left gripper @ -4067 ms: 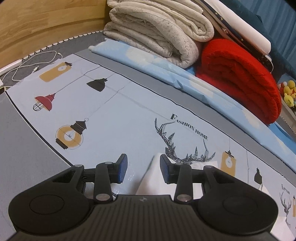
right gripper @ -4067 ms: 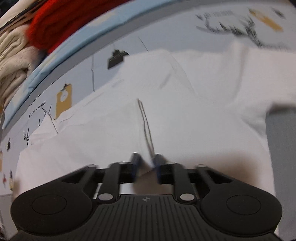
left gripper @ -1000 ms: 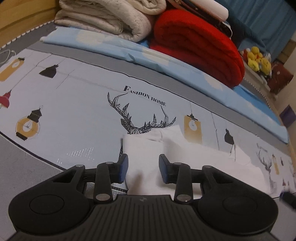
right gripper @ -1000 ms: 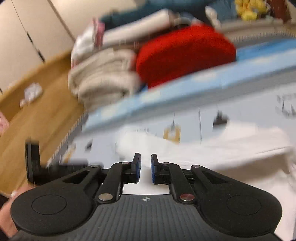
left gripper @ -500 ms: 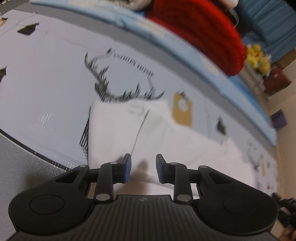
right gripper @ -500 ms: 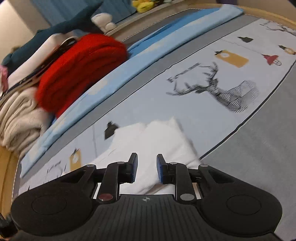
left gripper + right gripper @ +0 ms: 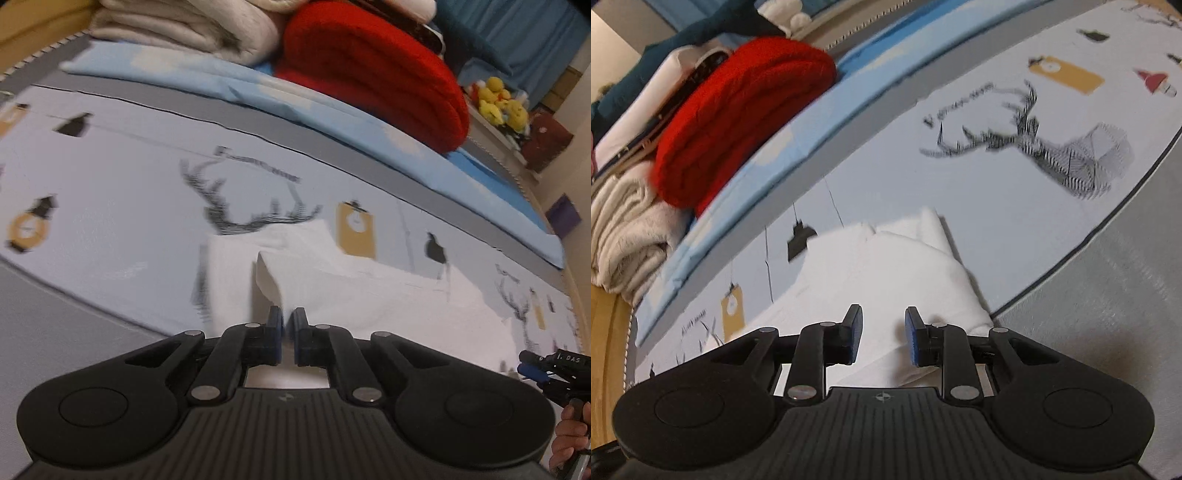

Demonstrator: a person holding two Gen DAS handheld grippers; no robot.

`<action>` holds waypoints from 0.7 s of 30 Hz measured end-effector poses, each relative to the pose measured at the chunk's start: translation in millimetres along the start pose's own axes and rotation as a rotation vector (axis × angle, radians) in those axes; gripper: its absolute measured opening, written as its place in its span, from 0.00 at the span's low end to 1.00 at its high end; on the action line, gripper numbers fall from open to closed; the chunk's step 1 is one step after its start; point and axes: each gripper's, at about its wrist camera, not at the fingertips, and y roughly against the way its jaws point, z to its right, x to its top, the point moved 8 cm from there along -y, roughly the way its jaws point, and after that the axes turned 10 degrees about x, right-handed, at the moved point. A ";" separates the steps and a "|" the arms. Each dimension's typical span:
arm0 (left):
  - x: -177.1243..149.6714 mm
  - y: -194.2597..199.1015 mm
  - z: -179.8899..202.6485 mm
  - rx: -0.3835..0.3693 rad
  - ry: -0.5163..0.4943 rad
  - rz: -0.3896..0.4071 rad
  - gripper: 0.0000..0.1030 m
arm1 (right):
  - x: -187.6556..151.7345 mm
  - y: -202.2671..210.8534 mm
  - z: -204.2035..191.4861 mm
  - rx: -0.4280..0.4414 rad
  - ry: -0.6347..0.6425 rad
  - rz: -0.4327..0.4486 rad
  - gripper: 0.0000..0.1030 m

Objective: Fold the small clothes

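Pinching a raised fold of the white garment (image 7: 369, 295), our left gripper (image 7: 287, 325) was nearly closed; right gripper (image 7: 882, 332) hung open, empty. Looked partly folded, more folds left.

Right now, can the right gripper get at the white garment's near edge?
Probably yes: the right gripper hangs with jaws open just above the white garment, nothing lying between. The left gripper pinches another part.
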 end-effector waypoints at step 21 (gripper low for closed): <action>-22.6 -45.8 -7.4 -0.039 -0.148 -0.068 0.25 | -11.1 0.4 28.3 -0.226 0.067 -0.021 0.34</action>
